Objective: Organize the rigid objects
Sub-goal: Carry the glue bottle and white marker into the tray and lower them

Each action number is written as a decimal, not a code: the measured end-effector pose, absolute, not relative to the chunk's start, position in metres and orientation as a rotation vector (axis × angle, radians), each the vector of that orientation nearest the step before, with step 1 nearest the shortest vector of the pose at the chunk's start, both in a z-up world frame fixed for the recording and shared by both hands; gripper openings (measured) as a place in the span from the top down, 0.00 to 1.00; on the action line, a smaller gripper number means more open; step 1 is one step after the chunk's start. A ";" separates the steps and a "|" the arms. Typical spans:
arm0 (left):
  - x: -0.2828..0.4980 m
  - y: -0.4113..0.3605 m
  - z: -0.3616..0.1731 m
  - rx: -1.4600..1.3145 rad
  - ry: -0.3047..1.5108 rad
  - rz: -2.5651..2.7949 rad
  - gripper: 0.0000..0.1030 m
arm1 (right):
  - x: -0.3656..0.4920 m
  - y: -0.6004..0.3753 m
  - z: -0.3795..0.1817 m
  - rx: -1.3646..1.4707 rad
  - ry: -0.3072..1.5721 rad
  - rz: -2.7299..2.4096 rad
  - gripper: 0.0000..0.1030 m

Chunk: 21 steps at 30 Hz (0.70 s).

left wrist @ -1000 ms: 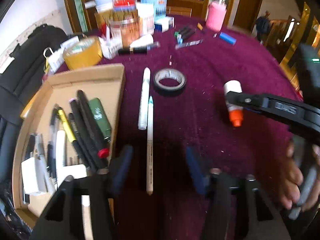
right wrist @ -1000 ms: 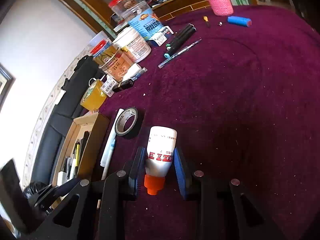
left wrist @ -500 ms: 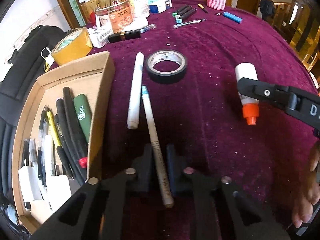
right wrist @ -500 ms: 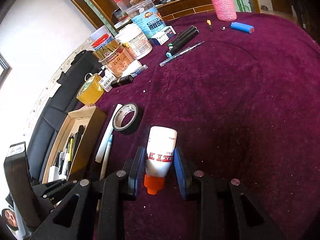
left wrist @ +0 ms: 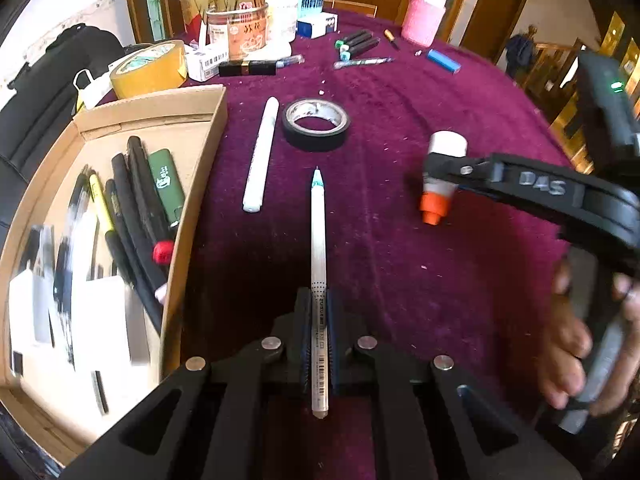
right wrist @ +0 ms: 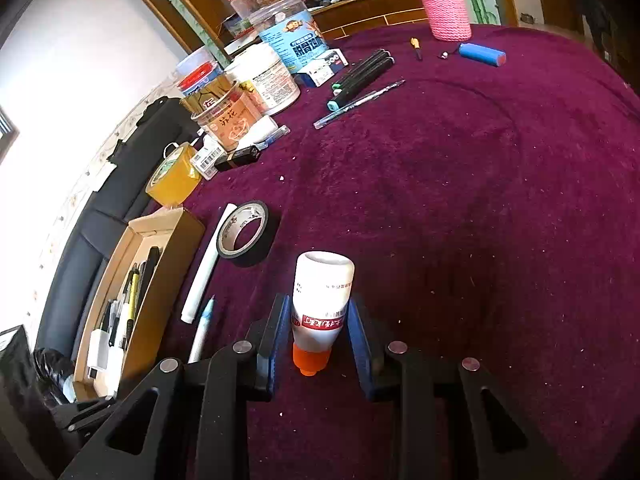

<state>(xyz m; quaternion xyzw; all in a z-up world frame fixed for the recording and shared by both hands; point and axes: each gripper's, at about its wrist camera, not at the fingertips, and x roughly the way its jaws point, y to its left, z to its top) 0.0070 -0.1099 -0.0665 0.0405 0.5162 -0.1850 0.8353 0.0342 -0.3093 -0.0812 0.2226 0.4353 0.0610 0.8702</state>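
Observation:
My left gripper (left wrist: 319, 312) is shut on a thin white pen (left wrist: 319, 240) with a teal tip, held just above the purple cloth. My right gripper (right wrist: 319, 320) is shut on a white glue bottle (right wrist: 322, 292) with an orange cap pointing back at me; the bottle also shows in the left wrist view (left wrist: 442, 168). A cardboard box (left wrist: 192, 152) holding several pens and markers lies to the left of the pen; it shows in the right wrist view (right wrist: 160, 280) too. A white marker (left wrist: 260, 156) and a black tape roll (left wrist: 316, 124) lie on the cloth ahead.
A yellow tape roll (left wrist: 150, 66), jars (left wrist: 238, 30), a pink cup (left wrist: 423, 18), black markers (left wrist: 356, 42) and a blue cylinder (left wrist: 443, 60) stand at the table's far side. A black bag (left wrist: 60, 64) lies beyond the box at the left edge.
My left gripper closed on the thin white pen and lifted it, now pointing straight ahead. The right gripper kept holding the glue bottle and rose slightly.

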 end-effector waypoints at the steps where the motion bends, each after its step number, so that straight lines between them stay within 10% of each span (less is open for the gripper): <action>1: 0.004 -0.107 -0.064 0.071 1.086 -0.395 0.93 | 0.034 -0.309 -0.081 0.466 0.909 0.133 0.70; 21: -0.003 0.042 -0.003 -0.203 0.913 -0.270 0.93 | 0.011 -0.200 -0.019 0.312 0.847 0.533 0.70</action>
